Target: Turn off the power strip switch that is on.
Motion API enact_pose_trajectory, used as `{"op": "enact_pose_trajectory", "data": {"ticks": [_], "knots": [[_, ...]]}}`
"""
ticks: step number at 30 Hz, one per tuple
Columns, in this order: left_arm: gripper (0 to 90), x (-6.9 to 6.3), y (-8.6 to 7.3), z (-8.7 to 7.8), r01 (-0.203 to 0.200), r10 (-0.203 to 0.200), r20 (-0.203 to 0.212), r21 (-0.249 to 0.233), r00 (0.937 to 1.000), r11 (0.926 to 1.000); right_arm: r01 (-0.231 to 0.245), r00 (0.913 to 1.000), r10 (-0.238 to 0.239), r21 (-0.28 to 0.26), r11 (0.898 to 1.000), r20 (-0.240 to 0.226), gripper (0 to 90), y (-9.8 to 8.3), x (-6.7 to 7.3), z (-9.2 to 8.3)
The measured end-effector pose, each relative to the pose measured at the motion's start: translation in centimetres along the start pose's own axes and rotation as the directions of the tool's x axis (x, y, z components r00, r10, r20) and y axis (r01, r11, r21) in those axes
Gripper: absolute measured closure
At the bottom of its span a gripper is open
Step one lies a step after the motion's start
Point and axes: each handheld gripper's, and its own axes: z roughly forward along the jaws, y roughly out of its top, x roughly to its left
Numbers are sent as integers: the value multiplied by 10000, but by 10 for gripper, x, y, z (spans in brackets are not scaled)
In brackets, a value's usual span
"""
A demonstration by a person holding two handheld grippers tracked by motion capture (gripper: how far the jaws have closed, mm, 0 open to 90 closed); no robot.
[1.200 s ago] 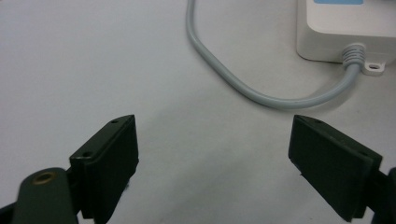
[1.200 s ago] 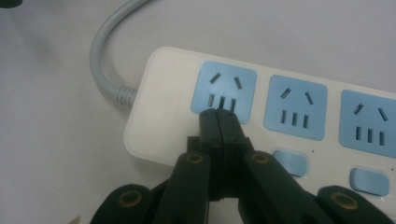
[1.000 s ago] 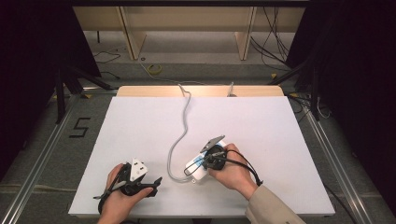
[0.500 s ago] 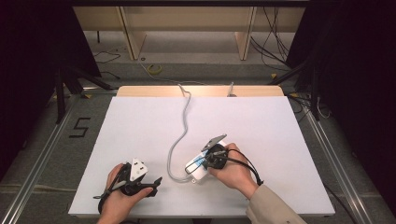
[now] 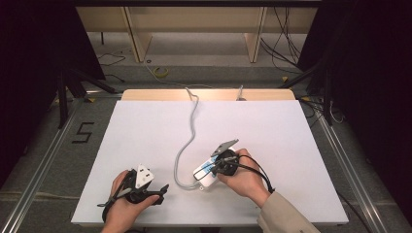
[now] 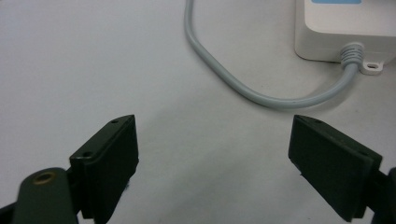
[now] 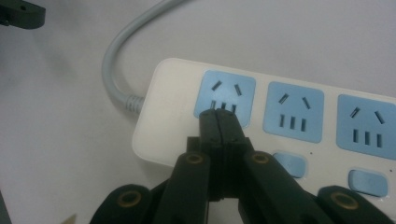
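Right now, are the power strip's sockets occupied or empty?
Empty, those visible: the power strip shows three blue sockets with bare slots; the shut right gripper rests its tips on the first.

High view: white worktop [image 5: 291, 145] evenly and brightly lit from above, no glare; surroundings to left and right fall off into near black. Frame soft, low detail, slightly grainy. Shadows faint, short, beside the hands.

Left gripper view: flat diffuse light, greyish cast on the sheet; a soft shadow pools between and under the near jaws. Grey cable [image 6: 243, 88] fairly sharp.

Right gripper view: dimmer, cool tint; power strip [image 7: 299, 116] sharp, nearest claw parts at bottom edge blurred.
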Motion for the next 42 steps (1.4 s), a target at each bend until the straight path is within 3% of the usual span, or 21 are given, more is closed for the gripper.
{"op": "enact_pose_trajectory", "data": {"ticks": [13,22,28,42], "knots": [[156,0,-1,0,35,-35,-10,-12,10000,10000,2,9999,7,-571,9984,148,900,-8,-7,-10],[156,0,-1,-1,38,-38,-2,7,10000,10000,-376,9986,412,-1065,9936,318,762,-30,-21,-25],[156,0,-1,0,41,-41,14,39,10000,10000,-856,9951,927,-1674,9822,350,683,-48,-30,-34],[156,1,-3,0,61,-62,87,143,9999,9999,-1367,9855,1578,-2570,9567,631,498,-92,-42,-48]]}}
